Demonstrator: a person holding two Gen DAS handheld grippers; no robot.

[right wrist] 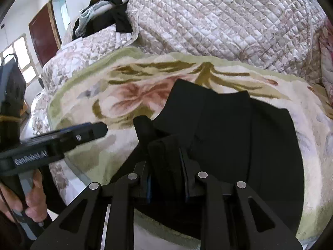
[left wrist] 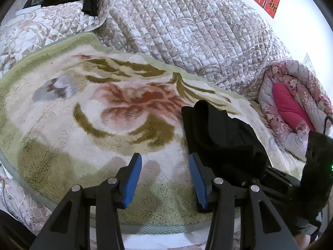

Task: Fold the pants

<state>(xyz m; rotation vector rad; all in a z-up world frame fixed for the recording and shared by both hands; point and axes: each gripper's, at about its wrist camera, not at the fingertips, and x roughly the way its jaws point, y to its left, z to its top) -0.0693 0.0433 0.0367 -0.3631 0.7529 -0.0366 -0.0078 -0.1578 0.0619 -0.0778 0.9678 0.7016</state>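
OK, black pants (right wrist: 229, 129) lying partly folded on the floral fleece blanket (left wrist: 87, 112), layers stacked, top edge toward the quilted bedding (left wrist: 187, 25). R gripper (right wrist: 166, 152) clamped on a thick bunched fold at the near edge of the pants, cloth filling the gap betw. the fingers, blue pads mostly hidden by fabric. Rest of pants spread ahead and to the right of that grip. L gripper (left wrist: 165, 166) parted about halfway, nothing betw. the blue pads (left wrist: 133, 179), only blanket seen through the gap. Pants (left wrist: 220, 133) just beside its right finger, touching or not: can't tell. In right wrist view, L gripper (right wrist: 97, 128) seen from the side at left, angled down over blanket, tips short of the pants' left edge. Person's hand (right wrist: 31, 198) wrapped round its handle, lower left. Both tools tilted down toward the bed. Pink floral comforter (left wrist: 295, 95) rolled at far right, dark clothes (right wrist: 108, 20) heaped behind quilt.
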